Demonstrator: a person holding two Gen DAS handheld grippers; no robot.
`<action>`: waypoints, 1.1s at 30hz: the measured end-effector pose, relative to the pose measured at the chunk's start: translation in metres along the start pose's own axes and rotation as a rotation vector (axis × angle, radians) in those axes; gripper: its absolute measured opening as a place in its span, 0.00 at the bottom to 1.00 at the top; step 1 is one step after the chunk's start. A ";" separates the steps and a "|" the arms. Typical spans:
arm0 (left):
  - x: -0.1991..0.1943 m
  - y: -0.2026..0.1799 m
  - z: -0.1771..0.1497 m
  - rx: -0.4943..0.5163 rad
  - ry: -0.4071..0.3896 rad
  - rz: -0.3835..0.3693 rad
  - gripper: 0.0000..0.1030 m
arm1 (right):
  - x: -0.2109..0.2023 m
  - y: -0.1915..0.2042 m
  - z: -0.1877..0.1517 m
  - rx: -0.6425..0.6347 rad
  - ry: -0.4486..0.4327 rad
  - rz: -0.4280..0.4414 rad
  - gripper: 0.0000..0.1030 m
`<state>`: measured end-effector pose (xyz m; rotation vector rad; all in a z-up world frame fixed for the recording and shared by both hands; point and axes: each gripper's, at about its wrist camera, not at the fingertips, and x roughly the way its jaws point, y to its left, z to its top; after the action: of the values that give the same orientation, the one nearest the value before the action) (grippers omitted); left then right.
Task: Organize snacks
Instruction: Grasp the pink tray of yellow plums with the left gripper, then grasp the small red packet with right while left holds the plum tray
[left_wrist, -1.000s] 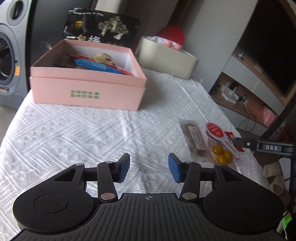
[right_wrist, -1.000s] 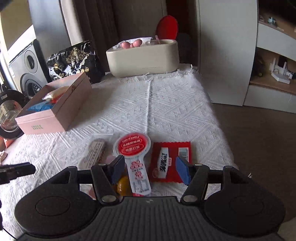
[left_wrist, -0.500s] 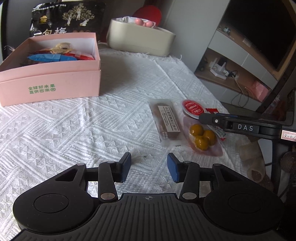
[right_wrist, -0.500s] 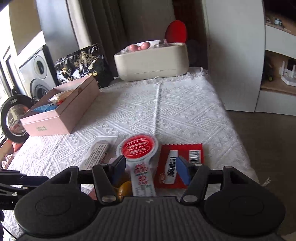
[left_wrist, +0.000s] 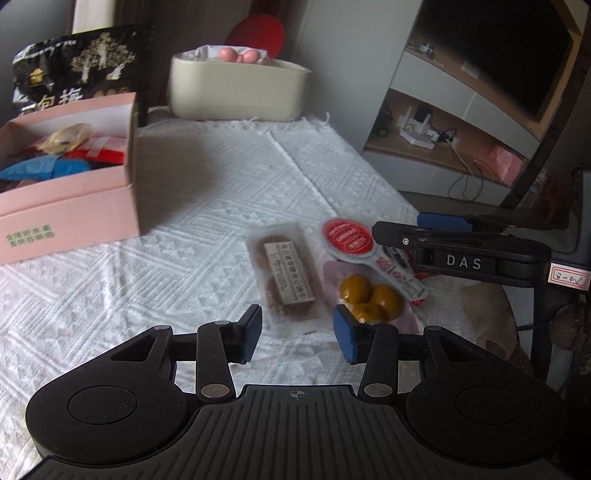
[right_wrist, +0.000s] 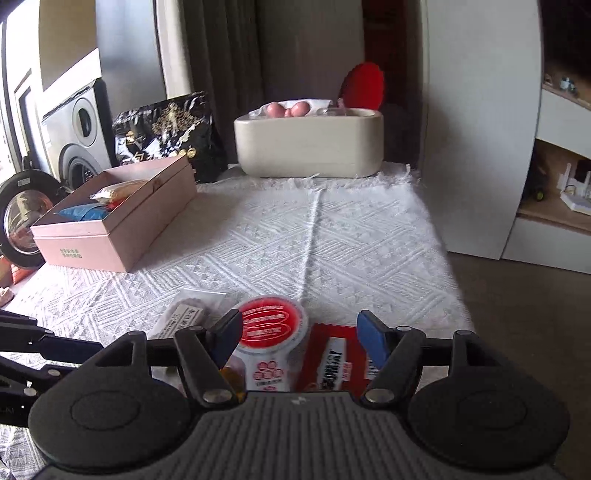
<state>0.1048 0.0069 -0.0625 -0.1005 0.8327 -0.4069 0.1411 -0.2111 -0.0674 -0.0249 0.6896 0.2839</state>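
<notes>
Right tool (right_wrist: 297, 338) reading "DAS", jaws opening over red-lidded pack (right_wrist: 271, 326), gripping nothing. Left tool (left_wrist: 297, 338) hanging apart, empty. Pink box (left_wrist: 70, 225) showing green print.

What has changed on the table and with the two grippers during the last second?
The left gripper swung from facing the pink box toward the loose snacks, now near the brown bar. The right gripper is opening over the red-lid snack. Nothing was taken or released; snacks and box lie unmoved.
</notes>
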 end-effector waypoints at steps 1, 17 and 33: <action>0.003 -0.007 0.002 0.019 0.003 -0.022 0.46 | -0.004 -0.006 -0.001 0.009 -0.007 -0.021 0.67; 0.054 -0.060 0.001 0.283 0.036 -0.003 0.56 | -0.001 -0.068 -0.029 0.275 0.009 -0.055 0.70; 0.023 -0.038 -0.024 0.284 -0.020 0.007 0.55 | -0.006 -0.056 -0.028 0.219 0.001 -0.040 0.72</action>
<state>0.0896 -0.0351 -0.0857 0.1614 0.7477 -0.5130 0.1345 -0.2695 -0.0893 0.1699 0.7174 0.1687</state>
